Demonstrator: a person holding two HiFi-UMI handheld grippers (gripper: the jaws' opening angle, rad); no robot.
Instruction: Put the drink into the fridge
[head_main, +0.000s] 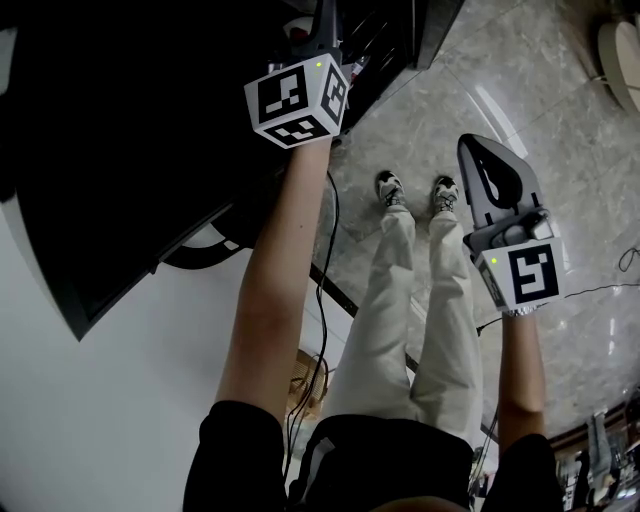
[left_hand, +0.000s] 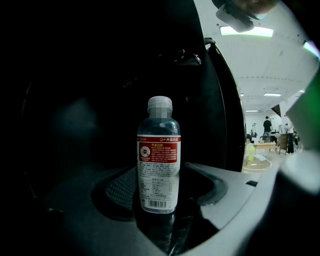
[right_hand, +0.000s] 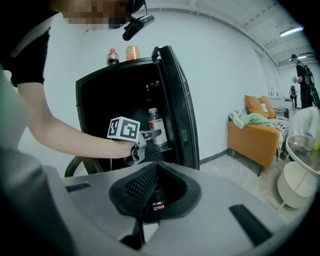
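Gripping bottle (left_hand: 159, 165) between left gripper's (left_hand: 160, 187) fingers (left_hand: 122, 190), in fridge (right_hand: 177, 115)

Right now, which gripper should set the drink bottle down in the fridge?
Left. The left gripper reaches inside the open black fridge, its jaws closed on the clear red-labelled plastic bottle. The right gripper hangs outside, jaws together on nothing.

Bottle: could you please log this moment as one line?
left hand-held gripper: shut on bottle | bottle: inside fridge | right hand-held gripper: shut, empty
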